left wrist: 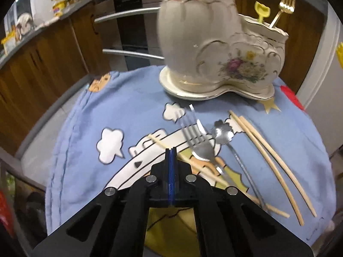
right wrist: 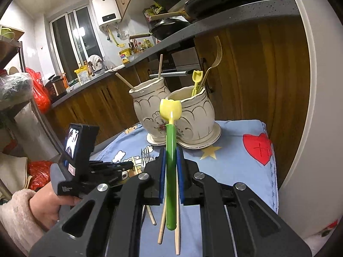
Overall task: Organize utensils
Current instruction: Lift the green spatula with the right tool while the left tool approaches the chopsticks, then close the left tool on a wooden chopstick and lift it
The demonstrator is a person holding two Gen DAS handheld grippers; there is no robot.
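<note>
1 gold fork (left wrist: 286, 2) half inside holder (left wrist: 205, 49)

- You are in a home kitchen.
- Far off, pans (right wrist: 169, 29) sit on a long grey counter (right wrist: 150, 51) over brown cupboards (right wrist: 96, 105).
- A white water heater (right wrist: 108, 12) hangs beside the window (right wrist: 70, 40).

The right gripper (right wrist: 171, 162) clamps a green-handled yellow tulip spoon (right wrist: 170, 150) upright before the white holder (right wrist: 193, 115) on blue cloth (right wrist: 235, 167)
</note>
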